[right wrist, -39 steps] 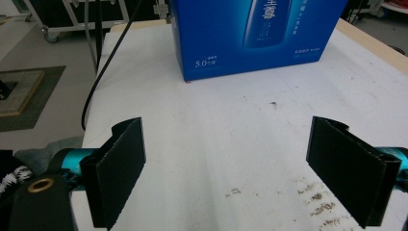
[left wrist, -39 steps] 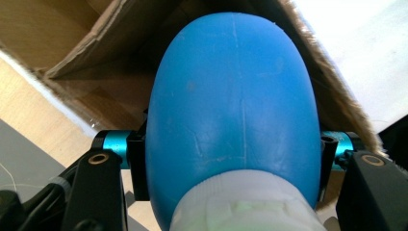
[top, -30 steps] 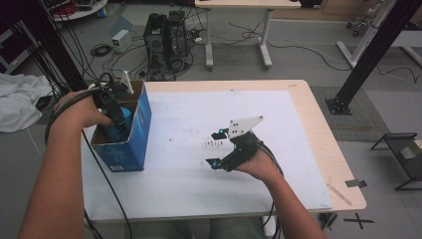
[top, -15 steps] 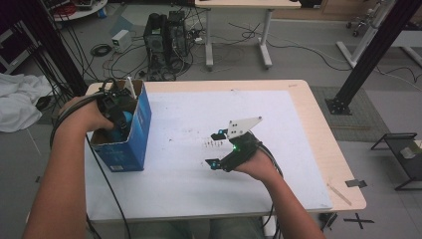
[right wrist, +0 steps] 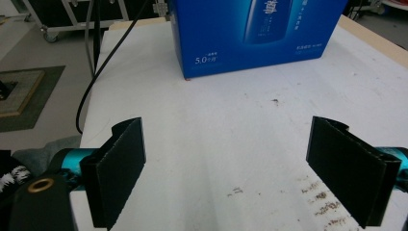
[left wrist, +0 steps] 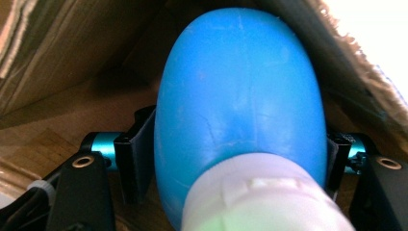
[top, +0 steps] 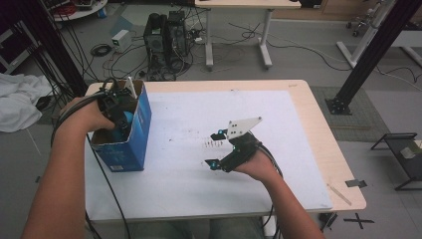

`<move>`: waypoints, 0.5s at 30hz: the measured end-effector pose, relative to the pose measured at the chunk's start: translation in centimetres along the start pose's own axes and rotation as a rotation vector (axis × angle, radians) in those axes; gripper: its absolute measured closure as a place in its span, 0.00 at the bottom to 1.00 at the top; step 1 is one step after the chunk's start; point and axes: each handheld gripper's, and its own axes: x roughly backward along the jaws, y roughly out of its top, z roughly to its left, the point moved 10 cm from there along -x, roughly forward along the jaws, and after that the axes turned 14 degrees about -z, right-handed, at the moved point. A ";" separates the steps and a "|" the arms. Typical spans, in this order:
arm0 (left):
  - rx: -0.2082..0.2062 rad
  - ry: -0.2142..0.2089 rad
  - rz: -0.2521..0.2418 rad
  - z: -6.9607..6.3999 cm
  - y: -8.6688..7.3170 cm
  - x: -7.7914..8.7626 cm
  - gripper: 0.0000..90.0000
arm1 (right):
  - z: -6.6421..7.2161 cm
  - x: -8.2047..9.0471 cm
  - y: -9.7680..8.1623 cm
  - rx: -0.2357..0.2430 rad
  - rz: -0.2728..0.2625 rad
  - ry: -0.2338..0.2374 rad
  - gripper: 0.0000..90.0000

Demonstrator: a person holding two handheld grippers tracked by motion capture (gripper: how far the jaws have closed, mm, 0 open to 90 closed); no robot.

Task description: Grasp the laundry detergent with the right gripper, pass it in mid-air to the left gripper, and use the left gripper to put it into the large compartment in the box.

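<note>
Inside one blue box (top: 142,130): one blue bottle (left wrist: 238,91).

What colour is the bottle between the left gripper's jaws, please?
Bright blue bottle, seen best in the left gripper view.

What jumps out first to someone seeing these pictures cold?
The tall blue box at the table's left, with the left gripper reaching down into it. There its jaws, just opening, flank a rounded blue bottle with a white cap. At the table's middle, the right gripper hangs open over the white sheet.
</note>
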 end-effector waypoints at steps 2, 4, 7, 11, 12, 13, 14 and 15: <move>-0.004 -0.002 0.008 -0.1 0.0 0.2 0.35 | 0.0 0.0 0.0 0.000 0.001 -0.002 0.14; -0.020 -0.001 0.014 0.0 -0.1 0.5 0.35 | 0.1 -0.1 0.0 -0.003 0.000 0.002 0.14; -0.011 0.005 0.003 -0.2 0.0 0.7 0.35 | 0.1 -0.1 0.0 -0.001 -0.001 0.003 0.14; 0.019 0.014 -0.024 -0.5 0.2 0.9 0.35 | 0.1 -0.1 0.0 0.000 0.000 0.003 0.14; -0.014 0.013 0.002 -0.2 0.1 1.2 0.35 | 0.1 -0.1 0.0 0.001 0.001 0.001 0.14; -0.034 0.010 0.017 -0.1 0.0 1.5 0.35 | 0.1 -0.1 0.0 0.002 0.001 0.000 0.14; -0.028 0.017 0.007 -0.2 0.1 1.5 0.32 | 0.1 -0.1 0.0 0.000 0.000 0.001 0.14; -0.026 0.022 0.004 -0.2 0.1 1.6 0.32 | 0.1 -0.1 0.0 0.001 -0.002 0.001 0.14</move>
